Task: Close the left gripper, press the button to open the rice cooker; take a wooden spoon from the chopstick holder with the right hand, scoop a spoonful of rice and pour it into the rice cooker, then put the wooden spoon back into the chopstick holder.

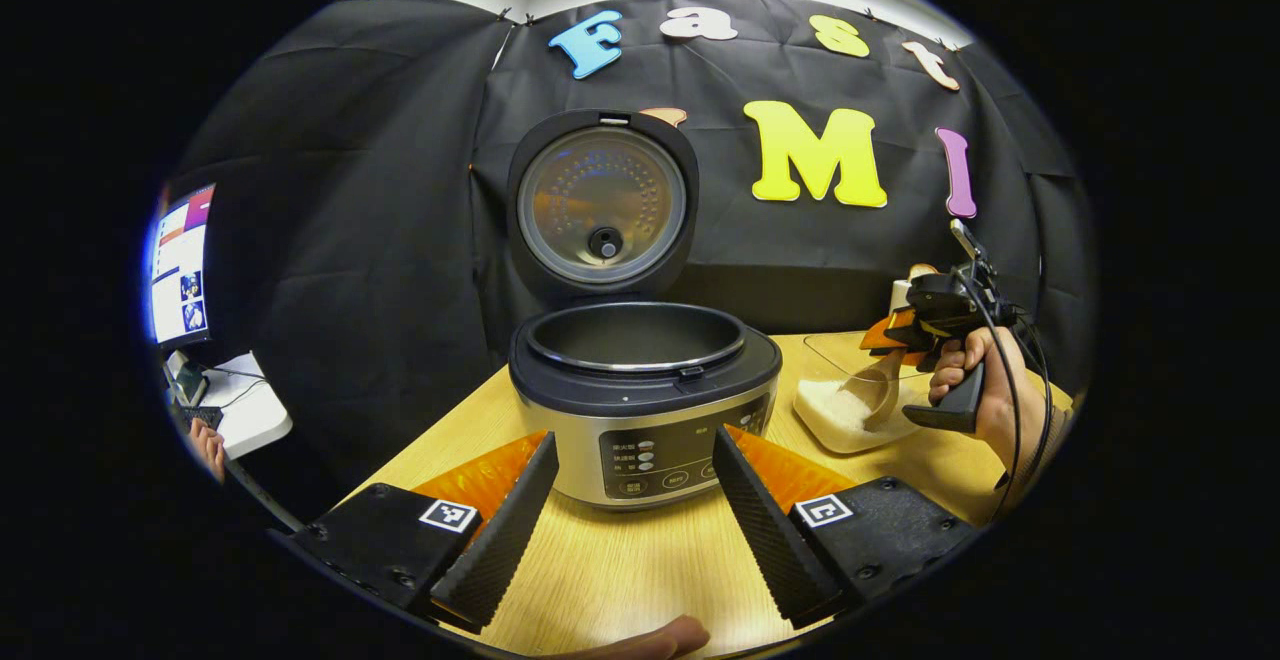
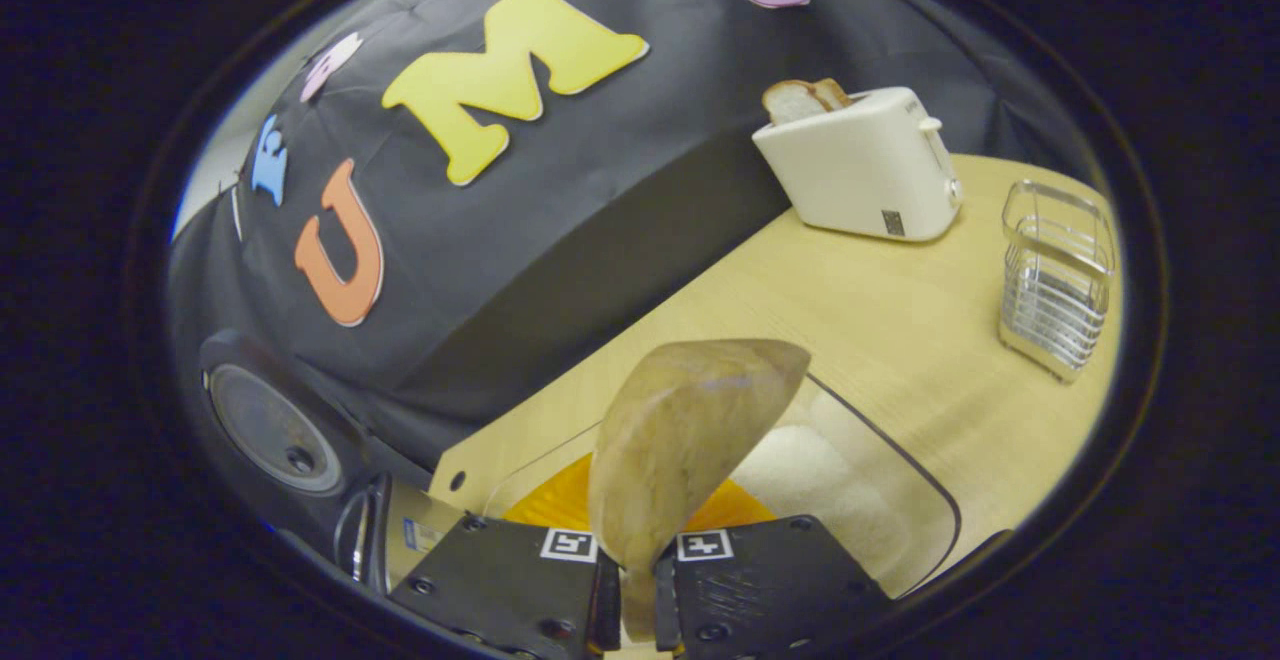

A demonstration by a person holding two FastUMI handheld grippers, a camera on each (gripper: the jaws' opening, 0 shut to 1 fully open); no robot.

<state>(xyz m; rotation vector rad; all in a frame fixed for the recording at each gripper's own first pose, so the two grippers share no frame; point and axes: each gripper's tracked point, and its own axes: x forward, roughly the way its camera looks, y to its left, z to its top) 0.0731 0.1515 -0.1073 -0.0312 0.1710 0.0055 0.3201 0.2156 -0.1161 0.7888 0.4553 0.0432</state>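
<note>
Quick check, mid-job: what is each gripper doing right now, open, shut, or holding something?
Left gripper: open, holding nothing, facing the rice cooker.
Right gripper: shut on the wooden spoon, over the rice.

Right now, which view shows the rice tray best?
Left gripper view: the rice tray shows whole beside the cooker, with the spoon dipped into the rice, held by the right gripper. In the right gripper view the tray is close but partly hidden behind the spoon.
</note>
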